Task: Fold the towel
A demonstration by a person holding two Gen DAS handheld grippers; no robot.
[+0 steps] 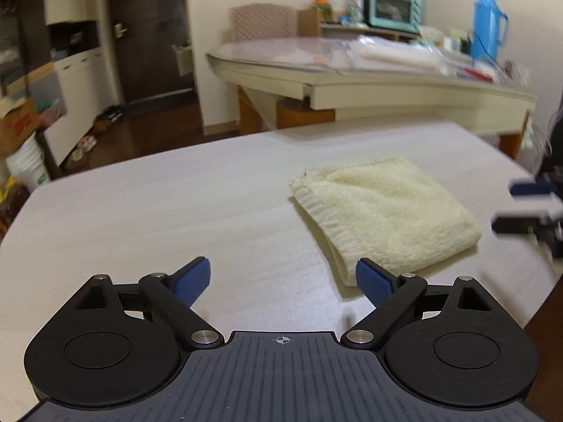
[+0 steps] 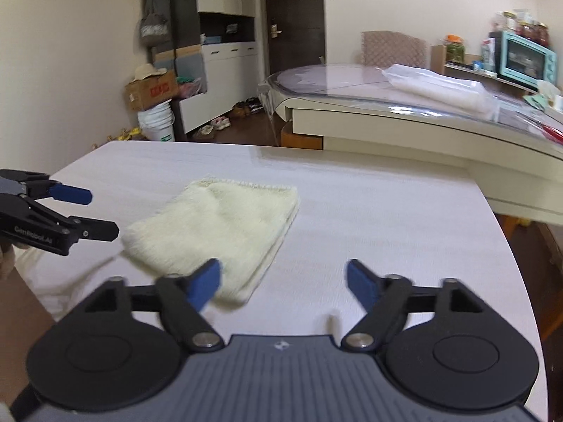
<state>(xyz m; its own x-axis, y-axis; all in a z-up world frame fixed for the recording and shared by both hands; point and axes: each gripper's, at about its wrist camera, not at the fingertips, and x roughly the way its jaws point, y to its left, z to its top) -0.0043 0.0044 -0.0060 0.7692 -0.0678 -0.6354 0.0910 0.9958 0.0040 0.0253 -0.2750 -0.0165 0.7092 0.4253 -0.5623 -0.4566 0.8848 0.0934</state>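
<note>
We see the towel (image 1: 383,214) lying folded into a thick, small square on the pale surface (image 1: 140,218), near its middle, with several layers stacked along one edge. To us the folding looks done or close to it.

Left tongs (image 1: 283,281): released, jaws wide apart, nothing between them. They hang just short of the towel's near corner; whether the blue pad beside it touches the cloth, we cannot tell.

Right tongs (image 2: 283,283): also released and empty. One blue pad sits at the towel's near corner.

Each tool shows at the edge of the other's view, on opposite sides of the towel and apart from it.

Risks as we judge them:
- A pad catching the plush corner as a tool passes could drag the top layer and open the fold.
- If another fold is wanted, a pinch on only the top layer would peel the stack apart.
- The bundle is thick and soft; it may spring open or skew.
- The surface looks smooth, so a sideways nudge would likely slide the whole towel.
</note>
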